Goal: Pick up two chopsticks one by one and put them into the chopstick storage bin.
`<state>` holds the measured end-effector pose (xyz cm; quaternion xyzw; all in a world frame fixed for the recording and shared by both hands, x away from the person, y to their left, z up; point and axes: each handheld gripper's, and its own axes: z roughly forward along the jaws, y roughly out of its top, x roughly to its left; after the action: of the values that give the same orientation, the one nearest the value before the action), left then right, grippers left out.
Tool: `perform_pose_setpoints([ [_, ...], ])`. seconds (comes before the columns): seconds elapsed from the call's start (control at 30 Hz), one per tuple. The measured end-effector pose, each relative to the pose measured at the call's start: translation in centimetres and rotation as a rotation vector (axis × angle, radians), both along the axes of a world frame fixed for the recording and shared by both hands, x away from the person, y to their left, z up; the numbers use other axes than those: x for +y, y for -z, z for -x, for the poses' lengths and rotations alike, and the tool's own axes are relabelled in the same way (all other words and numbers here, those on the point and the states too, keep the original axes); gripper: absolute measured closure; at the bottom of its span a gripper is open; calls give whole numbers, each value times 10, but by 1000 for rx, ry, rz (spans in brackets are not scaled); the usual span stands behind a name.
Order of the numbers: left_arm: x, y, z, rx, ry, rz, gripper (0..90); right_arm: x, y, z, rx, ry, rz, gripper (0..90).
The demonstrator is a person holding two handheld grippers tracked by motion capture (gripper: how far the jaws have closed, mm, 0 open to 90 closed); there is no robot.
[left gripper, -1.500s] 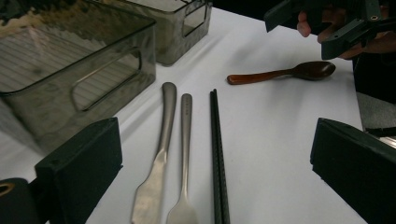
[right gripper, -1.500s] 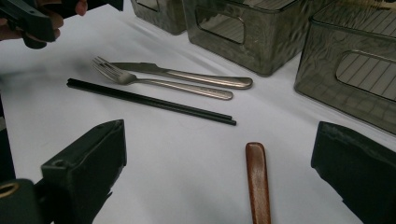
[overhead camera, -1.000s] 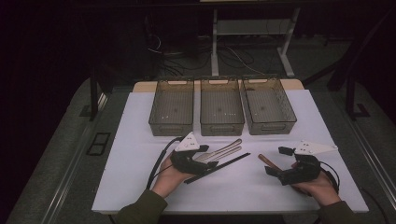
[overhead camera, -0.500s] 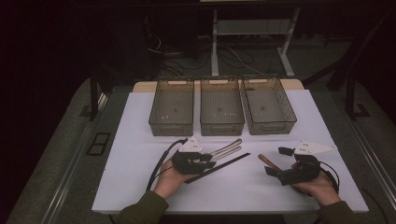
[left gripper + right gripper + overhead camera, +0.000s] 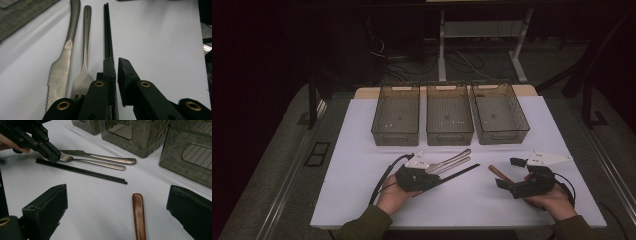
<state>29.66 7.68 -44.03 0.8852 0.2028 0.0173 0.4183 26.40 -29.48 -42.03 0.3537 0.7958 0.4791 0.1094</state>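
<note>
A pair of black chopsticks [image 5: 460, 171] [image 5: 108, 32] lies on the white table beside a steel fork [image 5: 458, 163] [image 5: 86, 37] and a steel knife [image 5: 456, 155] [image 5: 67, 50]. My left gripper [image 5: 435, 178] [image 5: 115, 61] [image 5: 54, 157] sits low over the chopsticks' near end. Its jaws have just been closing and now stand shut, with the chopsticks running in between them. My right gripper [image 5: 510, 173] [image 5: 117, 191] rests open on the table at the right. A brown wooden handle [image 5: 498, 173] [image 5: 139, 215] lies between its wide jaws, untouched.
Three clear smoky bins [image 5: 395, 133] [image 5: 450, 136] [image 5: 503, 135] stand side by side at the back of the white table top [image 5: 362, 150]. The left gripper's cable [image 5: 384, 176] loops to the left. Dark floor and table legs lie beyond.
The left gripper's jaws have closed in on the chopsticks' end, and the hand has shifted only slightly. The right gripper and the cutlery have stayed where they were.
</note>
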Motion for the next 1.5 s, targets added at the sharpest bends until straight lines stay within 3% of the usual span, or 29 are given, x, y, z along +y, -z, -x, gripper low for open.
perform_pose_setpoints([
  [0.43, -2, 5, 3, -26, 11, -47, 837, 0, 0, 0, 0, 0, -1, 29],
  [1.5, -11, 11, 8, -30, 23, -68, 810, 0, 0, 0, 0, 0, -2, 29],
])
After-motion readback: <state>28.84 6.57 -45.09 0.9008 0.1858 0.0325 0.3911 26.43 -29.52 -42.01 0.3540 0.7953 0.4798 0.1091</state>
